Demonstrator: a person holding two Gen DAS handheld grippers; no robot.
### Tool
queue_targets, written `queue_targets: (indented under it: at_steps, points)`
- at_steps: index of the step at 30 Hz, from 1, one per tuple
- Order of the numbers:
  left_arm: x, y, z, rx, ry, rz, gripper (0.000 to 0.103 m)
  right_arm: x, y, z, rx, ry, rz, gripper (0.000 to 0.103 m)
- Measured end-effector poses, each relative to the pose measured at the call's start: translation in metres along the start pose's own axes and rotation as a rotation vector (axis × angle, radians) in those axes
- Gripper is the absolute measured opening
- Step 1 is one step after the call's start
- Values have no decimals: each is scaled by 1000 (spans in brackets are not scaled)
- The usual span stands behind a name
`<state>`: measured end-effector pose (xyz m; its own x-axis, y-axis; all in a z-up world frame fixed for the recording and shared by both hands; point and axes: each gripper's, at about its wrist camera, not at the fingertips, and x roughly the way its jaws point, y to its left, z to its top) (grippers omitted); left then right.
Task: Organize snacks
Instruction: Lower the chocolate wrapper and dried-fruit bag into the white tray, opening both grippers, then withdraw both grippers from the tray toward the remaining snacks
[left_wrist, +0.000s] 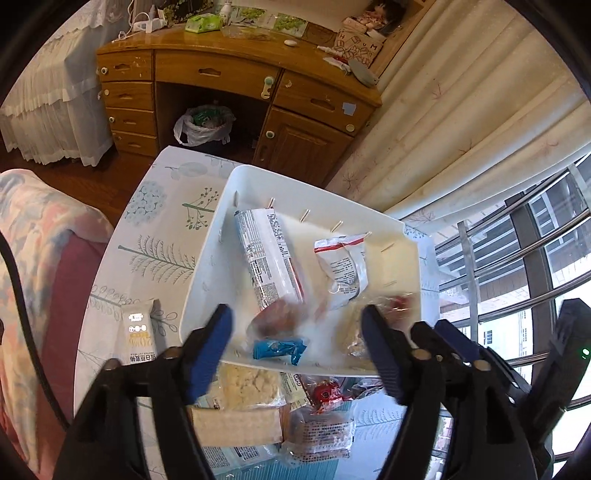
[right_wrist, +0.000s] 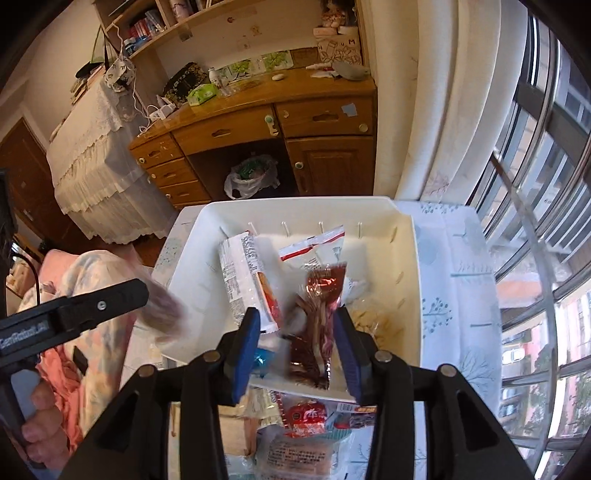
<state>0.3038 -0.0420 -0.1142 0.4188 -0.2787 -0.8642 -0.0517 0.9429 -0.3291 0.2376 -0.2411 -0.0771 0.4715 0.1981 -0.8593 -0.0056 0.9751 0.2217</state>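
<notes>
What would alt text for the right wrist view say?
Two blue-padded fingers frame a red-brown snack packet over a white bin that already holds several wrapped snacks. More packets lie on the patterned tablecloth nearer the camera.

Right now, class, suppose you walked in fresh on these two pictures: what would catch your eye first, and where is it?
First, the white tray on the leaf-print tablecloth, with snack packets inside: a long white printed pack and a small blue wrapper at its near edge. Next, the right gripper, blue pads either side of a red-brown packet over the tray. More packets lie in front of the tray, among them a red one.
</notes>
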Motion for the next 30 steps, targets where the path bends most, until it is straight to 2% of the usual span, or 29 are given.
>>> queue_targets:
  at_steps: [5, 18, 26, 30]
  points:
    - [-17, -2, -7, 3, -25, -9, 82, -1, -3, -7, 46, 2, 19, 59]
    - [-57, 34, -51, 2, -11, -17, 83, -18, 17, -57, 127, 13, 6, 60]
    - [-81, 59, -84, 48, 16, -31, 83, -36, 34, -98, 182, 24, -22, 60]
    - [-91, 67, -102, 94, 35, -39, 83, -46, 40, -121, 212, 15, -29, 68]
